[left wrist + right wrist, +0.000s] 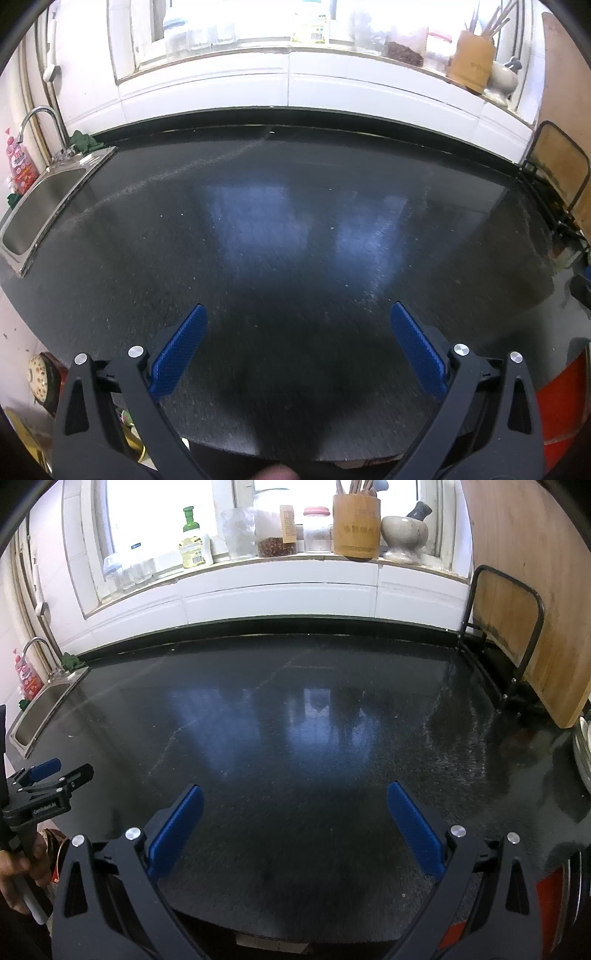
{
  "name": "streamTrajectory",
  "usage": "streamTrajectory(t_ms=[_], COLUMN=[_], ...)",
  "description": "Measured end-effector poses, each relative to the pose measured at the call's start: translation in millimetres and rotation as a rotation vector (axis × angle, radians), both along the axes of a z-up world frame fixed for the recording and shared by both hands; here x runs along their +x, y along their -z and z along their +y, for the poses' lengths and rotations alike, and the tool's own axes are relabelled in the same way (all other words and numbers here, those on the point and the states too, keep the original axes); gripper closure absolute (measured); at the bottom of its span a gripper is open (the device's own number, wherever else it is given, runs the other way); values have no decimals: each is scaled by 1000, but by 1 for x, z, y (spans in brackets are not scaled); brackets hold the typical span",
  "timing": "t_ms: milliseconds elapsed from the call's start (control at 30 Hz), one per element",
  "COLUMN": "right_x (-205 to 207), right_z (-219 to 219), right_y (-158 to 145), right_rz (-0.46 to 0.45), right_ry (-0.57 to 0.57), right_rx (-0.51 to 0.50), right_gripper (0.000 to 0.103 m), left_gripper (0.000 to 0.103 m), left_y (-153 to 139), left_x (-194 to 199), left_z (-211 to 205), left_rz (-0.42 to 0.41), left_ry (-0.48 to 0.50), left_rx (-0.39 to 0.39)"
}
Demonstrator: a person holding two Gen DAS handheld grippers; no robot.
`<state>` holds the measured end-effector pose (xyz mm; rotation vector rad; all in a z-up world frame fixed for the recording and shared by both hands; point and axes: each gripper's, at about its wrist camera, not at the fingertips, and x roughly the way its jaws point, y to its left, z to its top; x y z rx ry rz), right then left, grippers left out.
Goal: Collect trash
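Observation:
No piece of trash shows on the dark speckled countertop [295, 221] in either view. My left gripper [297, 310] hovers over the counter's near edge, open, its blue pads [177, 354] wide apart with nothing between them. My right gripper [295, 792] is also open and empty above the same countertop [295, 720]. The right wrist view catches the left gripper [59, 771] from the side at the far left, held by a hand [18, 871].
A steel sink [40, 206] with a tap [40, 118] sits at the left, a pink bottle [20, 166] beside it. The windowsill holds jars, a green-capped bottle [192, 542], a wooden utensil holder [356, 526] and a mortar [404, 535]. A cutting board [528, 602] leans in a black rack [506, 627] at right.

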<state>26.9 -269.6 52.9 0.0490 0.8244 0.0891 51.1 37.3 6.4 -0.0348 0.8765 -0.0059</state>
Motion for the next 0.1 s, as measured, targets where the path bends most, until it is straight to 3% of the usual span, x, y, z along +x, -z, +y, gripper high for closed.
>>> streamTrajectory(t_ms=[100], right_x=[7], right_z=[-4], right_y=[5], right_rz=[5], right_ry=[-12], right_rx=[29], right_gripper=[7], left_gripper=[7], left_y=[6], left_x=[8], left_z=[2], left_rz=[17], left_ry=[16], left_rx=[-22])
